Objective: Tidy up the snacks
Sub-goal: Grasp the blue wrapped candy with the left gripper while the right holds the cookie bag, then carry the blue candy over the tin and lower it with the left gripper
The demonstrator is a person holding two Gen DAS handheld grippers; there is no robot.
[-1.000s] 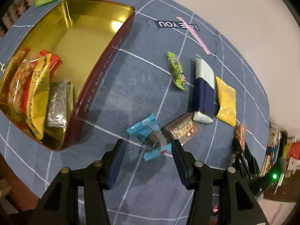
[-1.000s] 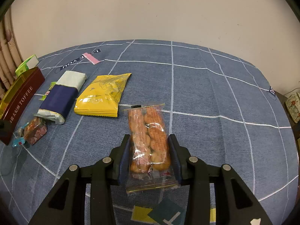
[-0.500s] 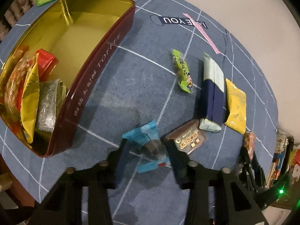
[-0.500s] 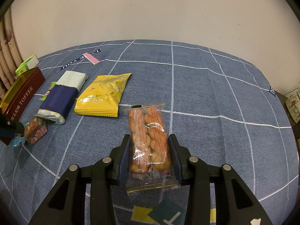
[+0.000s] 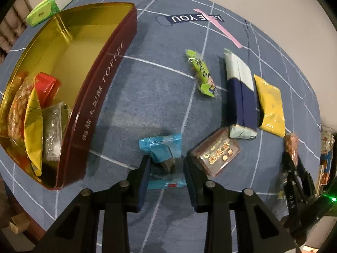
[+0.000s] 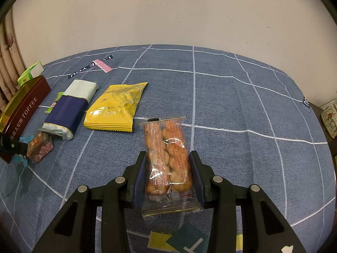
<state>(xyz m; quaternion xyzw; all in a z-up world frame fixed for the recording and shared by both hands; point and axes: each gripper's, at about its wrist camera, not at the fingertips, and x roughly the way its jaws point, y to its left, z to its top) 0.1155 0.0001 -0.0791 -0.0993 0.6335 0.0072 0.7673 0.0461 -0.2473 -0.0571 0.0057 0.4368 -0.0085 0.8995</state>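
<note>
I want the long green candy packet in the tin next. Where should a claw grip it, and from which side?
Grip the green candy packet from above, across its narrow middle, pads on the two long edges. It lies flat on the blue checked cloth, clear of its neighbours; its crimped ends are thin and floppy.

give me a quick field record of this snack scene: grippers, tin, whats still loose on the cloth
left gripper: jaws just closing around the blue-wrapped candy on the cloth
right gripper: shut on the clear packet of orange crackers
container: dark red toffee tin with gold inside, several snack packets at one end
loose snacks: green candy bar, navy and pale green pack, yellow pouch, brown boxed sweet
surface: blue checked cloth
</note>
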